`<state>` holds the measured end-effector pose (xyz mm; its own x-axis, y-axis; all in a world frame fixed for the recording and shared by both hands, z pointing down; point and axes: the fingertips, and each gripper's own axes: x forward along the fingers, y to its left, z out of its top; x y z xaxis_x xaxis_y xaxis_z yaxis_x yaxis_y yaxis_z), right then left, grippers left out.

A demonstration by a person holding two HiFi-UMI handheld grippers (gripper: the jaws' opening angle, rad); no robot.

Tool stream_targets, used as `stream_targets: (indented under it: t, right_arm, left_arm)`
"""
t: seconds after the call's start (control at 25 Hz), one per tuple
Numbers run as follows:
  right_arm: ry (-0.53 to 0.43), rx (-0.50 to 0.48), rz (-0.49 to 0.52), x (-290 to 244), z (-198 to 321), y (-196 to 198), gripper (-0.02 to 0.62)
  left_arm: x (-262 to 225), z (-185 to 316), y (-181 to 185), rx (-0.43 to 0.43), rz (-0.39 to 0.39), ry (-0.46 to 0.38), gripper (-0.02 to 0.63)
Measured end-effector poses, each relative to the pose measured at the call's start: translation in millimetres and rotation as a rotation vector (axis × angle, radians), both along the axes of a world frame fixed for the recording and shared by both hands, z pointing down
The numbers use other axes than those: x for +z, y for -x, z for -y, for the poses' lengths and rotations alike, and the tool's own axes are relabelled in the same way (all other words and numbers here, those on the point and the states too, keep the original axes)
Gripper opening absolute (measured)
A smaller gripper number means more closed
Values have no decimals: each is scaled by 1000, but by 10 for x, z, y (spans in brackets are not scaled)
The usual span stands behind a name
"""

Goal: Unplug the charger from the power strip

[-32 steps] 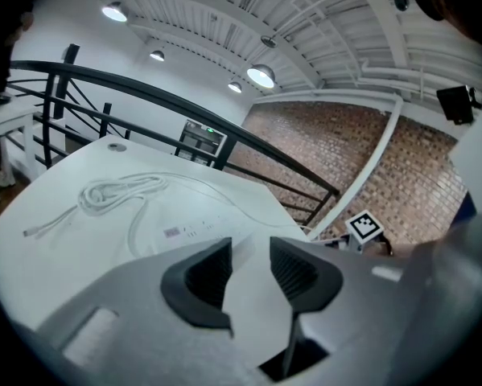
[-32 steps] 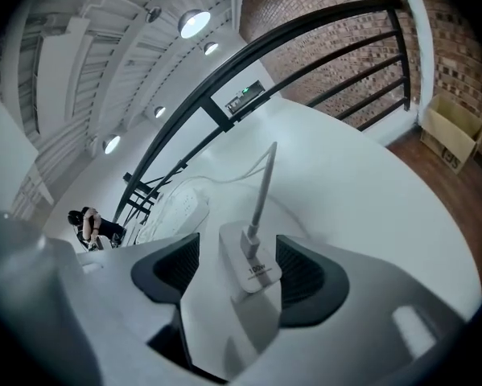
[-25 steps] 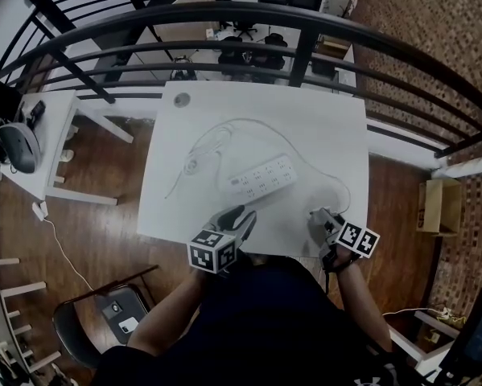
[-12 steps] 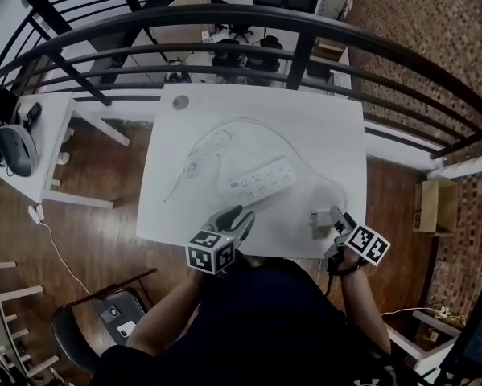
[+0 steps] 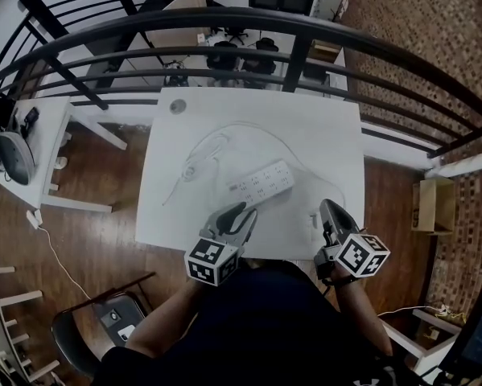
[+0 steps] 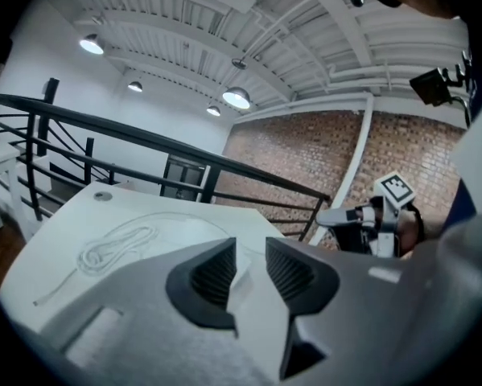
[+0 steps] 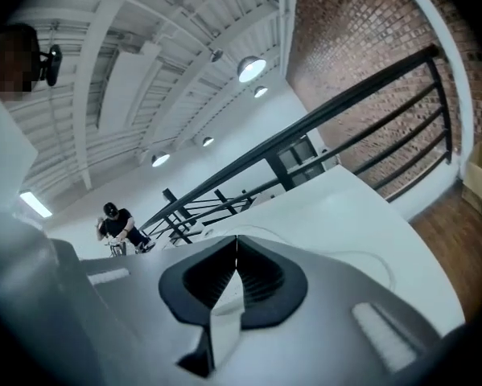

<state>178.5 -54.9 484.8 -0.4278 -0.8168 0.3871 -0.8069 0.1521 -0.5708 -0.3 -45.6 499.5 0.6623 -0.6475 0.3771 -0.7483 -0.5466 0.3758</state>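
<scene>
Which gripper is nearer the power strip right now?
Left. The left gripper points at the power strip's near end from the front edge of the table. The right gripper is farther off, out past the power strip's other end.

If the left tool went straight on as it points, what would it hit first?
Probably the power strip ahead of the left tool, or the table just before it; depth is unclear. Its empty jaws have just been closing.
</scene>
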Motion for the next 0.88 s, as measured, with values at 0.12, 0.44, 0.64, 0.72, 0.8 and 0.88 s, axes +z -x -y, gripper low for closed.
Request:
stream_targets:
  t: [0.12,0.44,0.64,0.72,0.8,0.88]
  right_arm:
    - [-73,-80,-73,-154,-33,226,11]
    - [-175,-167,-187,-324,-102,461,11]
    - [-215,-197,-227,-402,-123,524,11]
    - [-226,-195,-234,-429,-115,522,11]
    - [-233,-193,-239,-449,-116,516,11]
    - [-239,-191,-244,-460,-123,509,11]
  left_arm:
    - [-148,27,-7,-5,-14,-54,73]
    - [-251,-43,-42,40,44,-140,6]
    - [-307,-37,-72,33,31,-142,6]
    - [-364,-31,-81,34,25,-155,6]
    - [-415,-29,-89,36,22,-168,6]
    - [-443,-37,-98,39,21,-176,6]
